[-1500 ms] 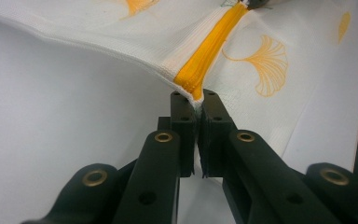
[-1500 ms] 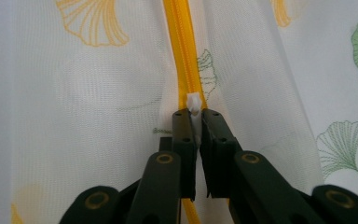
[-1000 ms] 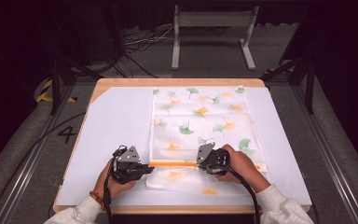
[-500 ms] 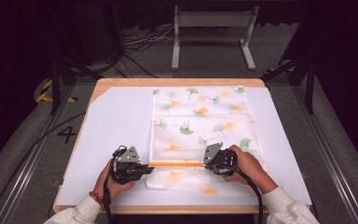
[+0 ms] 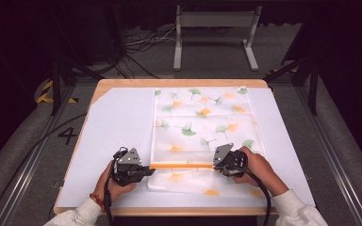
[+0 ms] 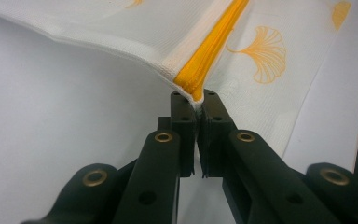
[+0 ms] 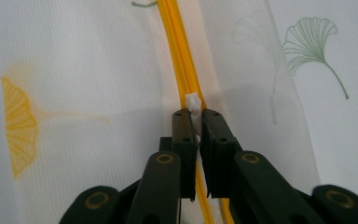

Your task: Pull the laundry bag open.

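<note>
Left tool (image 6: pixel 196 105) clamped on the end of the orange zipper (image 5: pixel 181 165) — right tool (image 7: pixel 195 116) pinching its white pull (image 7: pixel 193 103). Leaf-print mesh bag (image 5: pixel 202 127) flat on the bench (image 5: pixel 118 122), near edge.

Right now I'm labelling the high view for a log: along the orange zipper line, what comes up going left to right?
Left gripper → orange zipper on the leaf-print mesh bag → right gripper → the person's right hand → bare white sheet.
</note>
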Demonstrator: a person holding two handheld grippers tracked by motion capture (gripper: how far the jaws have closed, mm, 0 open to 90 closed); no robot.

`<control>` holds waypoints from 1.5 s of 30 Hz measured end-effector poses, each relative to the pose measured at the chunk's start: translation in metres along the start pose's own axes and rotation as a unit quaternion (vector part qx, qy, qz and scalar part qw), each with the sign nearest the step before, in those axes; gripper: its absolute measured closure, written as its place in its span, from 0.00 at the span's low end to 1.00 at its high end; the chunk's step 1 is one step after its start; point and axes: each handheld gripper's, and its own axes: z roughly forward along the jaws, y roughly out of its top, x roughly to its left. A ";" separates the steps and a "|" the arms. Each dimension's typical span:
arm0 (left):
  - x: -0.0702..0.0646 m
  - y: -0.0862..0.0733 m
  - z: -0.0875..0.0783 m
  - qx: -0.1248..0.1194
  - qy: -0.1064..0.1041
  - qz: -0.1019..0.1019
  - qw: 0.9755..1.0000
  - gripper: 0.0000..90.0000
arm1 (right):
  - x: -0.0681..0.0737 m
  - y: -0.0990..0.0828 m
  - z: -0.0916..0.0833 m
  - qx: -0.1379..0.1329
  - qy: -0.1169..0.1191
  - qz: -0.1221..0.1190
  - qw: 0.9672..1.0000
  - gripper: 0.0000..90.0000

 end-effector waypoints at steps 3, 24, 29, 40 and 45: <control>0.000 0.000 0.000 0.000 0.000 0.000 1.000 0.95 | -0.001 -0.004 -0.002 0.003 0.001 0.002 1.000 0.94; 0.000 -0.001 0.001 0.005 -0.003 -0.005 1.000 0.95 | -0.008 -0.038 -0.019 0.031 -0.005 0.014 0.999 0.94; 0.000 -0.001 0.000 0.003 -0.001 -0.005 1.000 0.95 | -0.011 -0.048 -0.023 0.031 -0.004 0.025 0.999 0.94; 0.000 -0.002 0.000 0.007 -0.003 -0.001 1.000 0.95 | -0.015 -0.063 -0.030 0.041 -0.008 0.038 0.998 0.94; 0.000 -0.003 0.000 0.008 -0.002 -0.002 1.000 0.95 | -0.016 -0.066 -0.032 0.045 -0.006 0.036 0.998 0.94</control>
